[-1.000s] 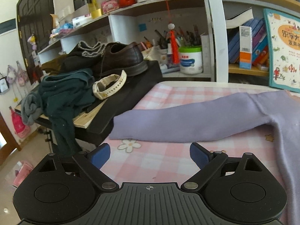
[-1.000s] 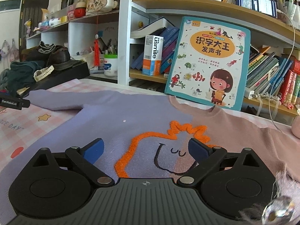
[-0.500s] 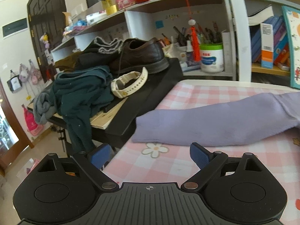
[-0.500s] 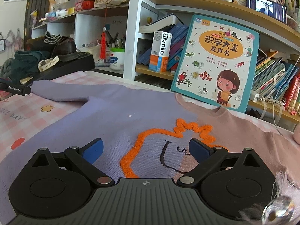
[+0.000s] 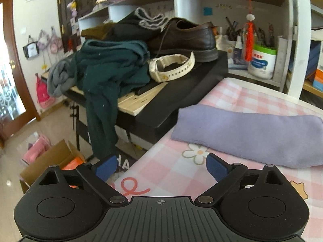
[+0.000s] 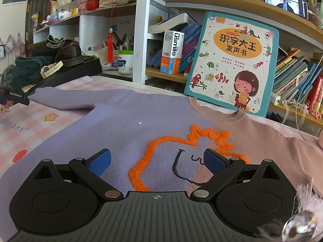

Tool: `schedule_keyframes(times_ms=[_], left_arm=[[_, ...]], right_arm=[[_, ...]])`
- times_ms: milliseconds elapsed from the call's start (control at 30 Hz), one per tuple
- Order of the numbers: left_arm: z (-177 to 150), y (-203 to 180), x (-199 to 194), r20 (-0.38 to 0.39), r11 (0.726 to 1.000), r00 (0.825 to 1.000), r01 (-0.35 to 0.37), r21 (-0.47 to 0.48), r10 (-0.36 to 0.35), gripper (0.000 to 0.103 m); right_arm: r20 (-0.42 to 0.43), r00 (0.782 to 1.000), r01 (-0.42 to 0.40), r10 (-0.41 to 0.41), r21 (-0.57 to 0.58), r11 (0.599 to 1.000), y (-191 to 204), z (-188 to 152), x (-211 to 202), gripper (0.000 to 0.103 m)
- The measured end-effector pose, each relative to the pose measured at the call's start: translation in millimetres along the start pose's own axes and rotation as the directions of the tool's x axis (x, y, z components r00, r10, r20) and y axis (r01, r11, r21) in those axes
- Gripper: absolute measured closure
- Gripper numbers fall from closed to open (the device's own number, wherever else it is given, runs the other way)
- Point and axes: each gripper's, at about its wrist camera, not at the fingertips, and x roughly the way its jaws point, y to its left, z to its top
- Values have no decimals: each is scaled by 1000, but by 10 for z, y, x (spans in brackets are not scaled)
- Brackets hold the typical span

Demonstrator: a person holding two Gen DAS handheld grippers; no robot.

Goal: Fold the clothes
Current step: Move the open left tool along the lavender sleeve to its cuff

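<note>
A lilac and dusty-pink sweater (image 6: pixel 141 121) with an orange outline figure lies flat on the pink checked tablecloth (image 6: pixel 30 121). Its lilac sleeve (image 5: pixel 248 135) stretches toward the table's left edge, cuff end near the corner. My left gripper (image 5: pixel 161 167) is open, hovering over the tablecloth just short of the cuff, nothing between its blue pads. My right gripper (image 6: pixel 157 160) is open above the sweater's chest, over the orange figure. In the right wrist view the tip of the left gripper (image 6: pixel 14 97) shows at the far left beside the cuff.
A black platform (image 5: pixel 181 100) beside the table carries a brown shoe (image 5: pixel 181 38), a white strap (image 5: pixel 171 68) and dark green clothing (image 5: pixel 109 70). A cardboard box (image 5: pixel 52 161) sits on the floor. A picture book (image 6: pixel 232 64) leans against bookshelves behind the sweater.
The left gripper has swung left toward the sleeve cuff and table edge, so the floor and box now show. The right gripper has crept slightly forward over the sweater. Both stay open.
</note>
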Motion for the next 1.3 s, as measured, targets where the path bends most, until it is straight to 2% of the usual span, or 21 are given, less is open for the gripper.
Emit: schedule_keyframes(times_ms=[467,700,1300], left_arm=[[21,137,153,-55,990,997,49,-129,-56,5],[20,131,131,-27,988,996,75,-138,-79,5],[22,122,129,-25,988,997,69,-141,-73,5]], right_arm=[[-10,1000,-12,12,1,1000,-5,5,12,4],[-12,1000,-13,13,0,1000,-8,9,16,4],[-11,1000,-9,9,-3,1000,-3,6,12,4]])
